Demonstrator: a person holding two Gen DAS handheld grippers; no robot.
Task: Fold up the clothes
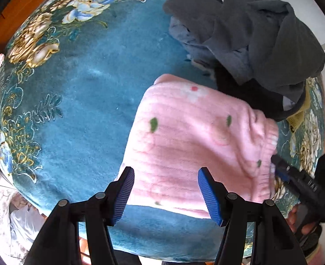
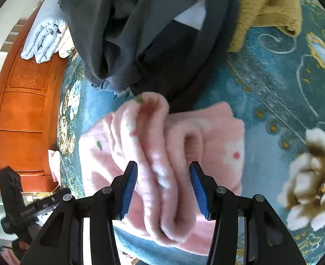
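Note:
A pink fleece garment with green and white spots lies folded on the teal floral blanket. My left gripper is open just above its near edge, blue pads apart, holding nothing. My right gripper is open, its pads either side of a bunched fold of the pink garment without clamping it. The right gripper also shows in the left wrist view at the garment's right edge. The left gripper shows in the right wrist view at lower left.
A pile of dark grey and blue-grey clothes lies beyond the pink garment. A mustard fleece item lies at the far right. An orange wooden bed frame borders the blanket, with pale folded clothes on it.

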